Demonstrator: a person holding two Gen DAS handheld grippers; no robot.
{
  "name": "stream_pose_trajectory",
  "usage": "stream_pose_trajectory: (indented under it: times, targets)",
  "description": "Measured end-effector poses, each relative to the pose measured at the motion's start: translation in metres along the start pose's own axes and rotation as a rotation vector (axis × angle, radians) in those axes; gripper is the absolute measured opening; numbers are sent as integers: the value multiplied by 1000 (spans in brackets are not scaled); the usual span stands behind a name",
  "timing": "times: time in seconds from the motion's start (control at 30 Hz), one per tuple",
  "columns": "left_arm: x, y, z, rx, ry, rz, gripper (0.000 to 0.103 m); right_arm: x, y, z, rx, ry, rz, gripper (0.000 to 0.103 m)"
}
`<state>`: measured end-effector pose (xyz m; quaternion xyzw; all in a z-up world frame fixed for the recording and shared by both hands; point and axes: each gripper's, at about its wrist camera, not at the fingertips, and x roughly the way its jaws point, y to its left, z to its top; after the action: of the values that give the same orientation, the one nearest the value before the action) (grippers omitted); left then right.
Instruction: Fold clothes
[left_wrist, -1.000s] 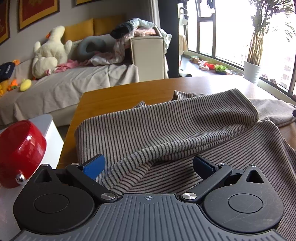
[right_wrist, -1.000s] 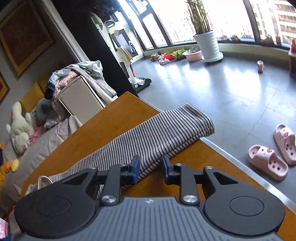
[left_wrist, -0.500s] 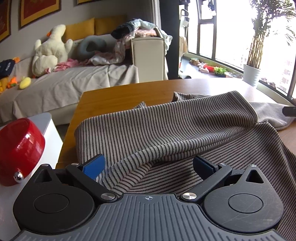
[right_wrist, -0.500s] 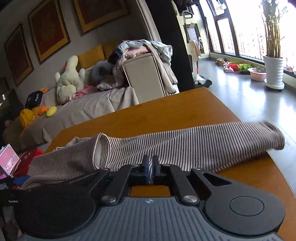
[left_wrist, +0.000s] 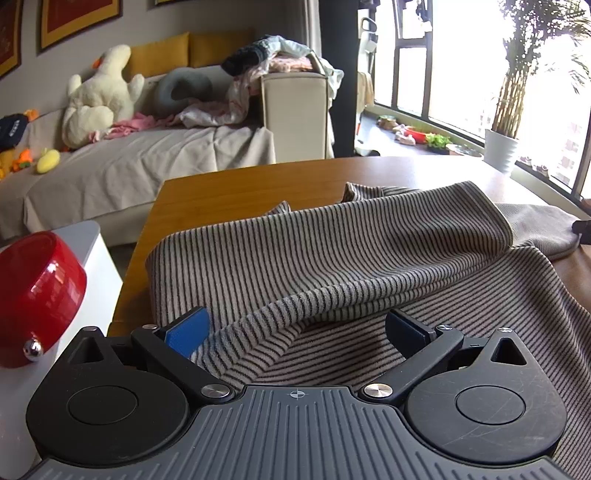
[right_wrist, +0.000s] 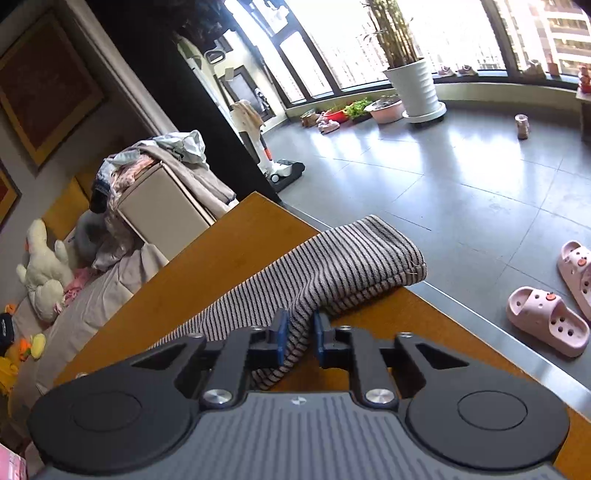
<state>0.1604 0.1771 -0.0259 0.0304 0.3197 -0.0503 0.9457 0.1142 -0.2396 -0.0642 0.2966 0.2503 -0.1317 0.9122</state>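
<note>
Striped sleeve between right gripper pads

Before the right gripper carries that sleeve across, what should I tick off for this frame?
1. Right gripper shut on striped sleeve: ok, fabric sits between its pads.
2. Left gripper holding the striped top: not ok, jaws open, cloth only lies between them.
3. Sleeve cuff fully on wooden table: not ok, it overhangs the edge.
4. Body of top flat: not ok, a ridge is bunched up.
5. Landing area for the sleeve free: ok, nothing lies on the top.
</note>
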Motion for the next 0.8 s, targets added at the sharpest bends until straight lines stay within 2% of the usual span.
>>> stream_pose_trajectory:
  times: [0.17, 0.3, 0.47, 0.6, 0.77, 0.8]
  targets:
    - [1, 1, 0, -17, -3, -14, 103, -10, 19, 22, -105, -72, 61, 7]
    - [1, 6, 2, -61, -13, -44, 103, -35, 69, 33, -276, -161, 153, 7]
    - [-12, 26, 10, -186, 2, -119, 103, -63, 141, 26, -449, -199, 334, 7]
    - [-36, 48, 18, -290, -4, -194, 103, -76, 202, 4, -579, -184, 493, 7]
    - [-76, 77, 23, -336, -84, -171, 103, -72, 267, -49, -733, -89, 658, 7]
    - [-75, 78, 22, -342, -79, -172, 103, -71, 276, -60, -759, -68, 685, 7]
